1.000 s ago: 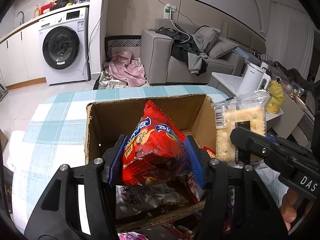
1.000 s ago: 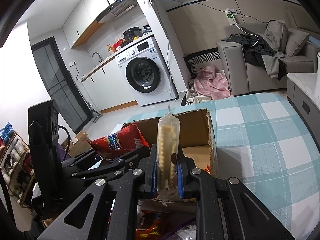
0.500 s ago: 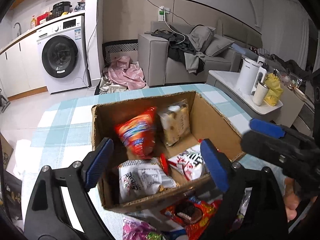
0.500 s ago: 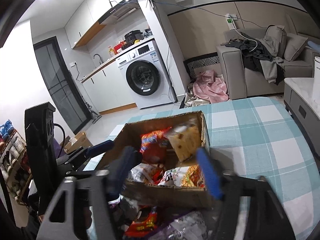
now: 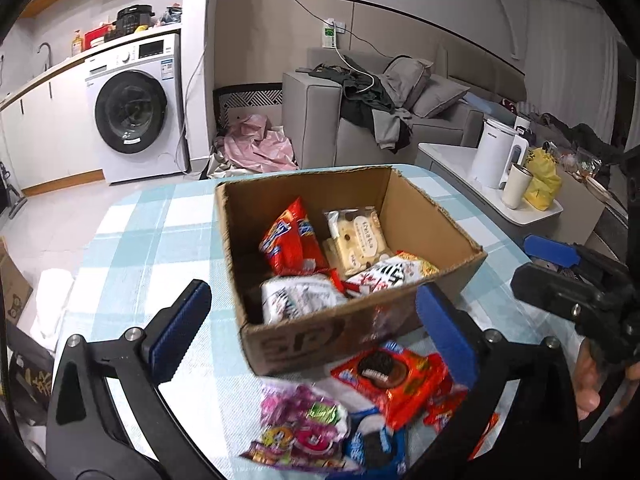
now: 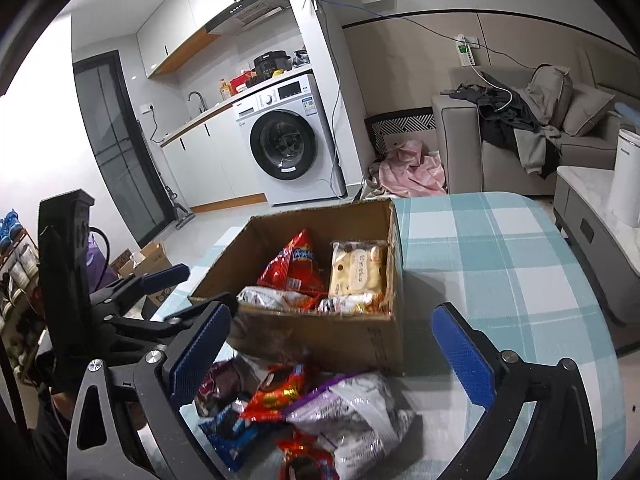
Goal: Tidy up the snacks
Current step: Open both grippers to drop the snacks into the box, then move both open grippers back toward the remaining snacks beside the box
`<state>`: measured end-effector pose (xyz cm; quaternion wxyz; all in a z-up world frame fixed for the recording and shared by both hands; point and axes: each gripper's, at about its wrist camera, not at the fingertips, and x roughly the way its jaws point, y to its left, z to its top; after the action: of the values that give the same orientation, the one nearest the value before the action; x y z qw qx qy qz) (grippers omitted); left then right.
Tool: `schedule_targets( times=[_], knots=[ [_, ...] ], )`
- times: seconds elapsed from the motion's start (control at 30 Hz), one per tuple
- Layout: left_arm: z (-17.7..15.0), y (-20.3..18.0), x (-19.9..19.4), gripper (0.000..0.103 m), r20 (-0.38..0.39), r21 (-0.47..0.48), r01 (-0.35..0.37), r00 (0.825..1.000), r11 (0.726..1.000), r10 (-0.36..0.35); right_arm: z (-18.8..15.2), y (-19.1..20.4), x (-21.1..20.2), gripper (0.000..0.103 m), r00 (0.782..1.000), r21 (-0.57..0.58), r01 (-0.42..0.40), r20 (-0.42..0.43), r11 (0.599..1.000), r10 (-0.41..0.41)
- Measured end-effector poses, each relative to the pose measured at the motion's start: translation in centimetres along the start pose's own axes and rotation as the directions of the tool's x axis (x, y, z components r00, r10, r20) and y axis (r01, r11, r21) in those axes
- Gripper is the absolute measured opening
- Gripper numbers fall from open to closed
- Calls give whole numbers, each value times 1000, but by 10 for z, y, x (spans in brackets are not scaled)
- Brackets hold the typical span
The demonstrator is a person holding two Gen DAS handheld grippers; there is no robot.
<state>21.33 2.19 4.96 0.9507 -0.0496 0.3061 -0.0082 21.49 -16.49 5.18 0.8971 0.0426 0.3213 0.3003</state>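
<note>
Both wrist views above shared box [image 5: 360, 332]

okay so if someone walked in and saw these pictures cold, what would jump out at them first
An open brown cardboard box on the teal-and-white checked tablecloth, with a red snack bag and a pale cake packet leaning inside. In front lies a loose heap of packets, including a red cookie pack. Both blue-padded grippers, left and right, hang open and empty.

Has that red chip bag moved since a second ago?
Yes. The red chip bag has left the left tongs and dropped into the cardboard box, beside the cracker pack.
</note>
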Motion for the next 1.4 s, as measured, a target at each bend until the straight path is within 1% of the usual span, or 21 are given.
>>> schedule_targets(
  times=[0.13,0.23,0.33,0.47,0.53,0.6,0.67,0.87,0.97,1.07,1.23,1.4],
  knots=[
    [-14,9,-15,102,-15,-16,-2,1000,1000,2,-8,0,-4,103,1000,0,6,-23,1000,-6],
    [-20,17,-25,102,-11,-27,1,1000,1000,-1,-13,2,-8,103,999,-7,13,-34,1000,-13],
    [-33,23,-34,102,-7,-43,3,1000,999,-3,-18,5,-11,103,999,-14,14,-46,1000,-15],
    [-47,30,-40,102,-10,-55,3,1000,998,-3,-26,7,-12,103,998,-28,27,-61,999,-29],
    [-52,34,-39,102,-31,-58,3,1000,998,-4,-30,8,-13,103,997,-31,29,-73,999,-31],
    [-58,35,-41,102,-35,-50,-6,999,999,4,-35,8,-13,103,996,-39,30,-87,999,-33],
    [-58,32,-39,102,-42,-44,-20,999,999,18,-40,8,-13,103,995,-42,34,-93,999,-38],
    [-64,27,-39,102,-69,-33,-11,998,999,9,-48,2,-5,103,988,-30,47,-146,998,-51],
    [-66,24,-36,102,-82,-22,-6,997,1000,5,-51,-1,-3,103,986,-24,55,-156,998,-58],
    [-69,23,-29,102,-101,-18,-17,995,1000,15,-54,-7,2,103,982,-13,68,-173,998,-69],
    [-74,28,-18,102,-140,-38,-11,990,999,6,-59,-14,10,103,980,7,54,-190,999,-51],
    [-78,29,-9,102,-160,-45,-3,987,999,-4,-65,-18,23,103,974,11,49,-222,999,-46]
  ],
)
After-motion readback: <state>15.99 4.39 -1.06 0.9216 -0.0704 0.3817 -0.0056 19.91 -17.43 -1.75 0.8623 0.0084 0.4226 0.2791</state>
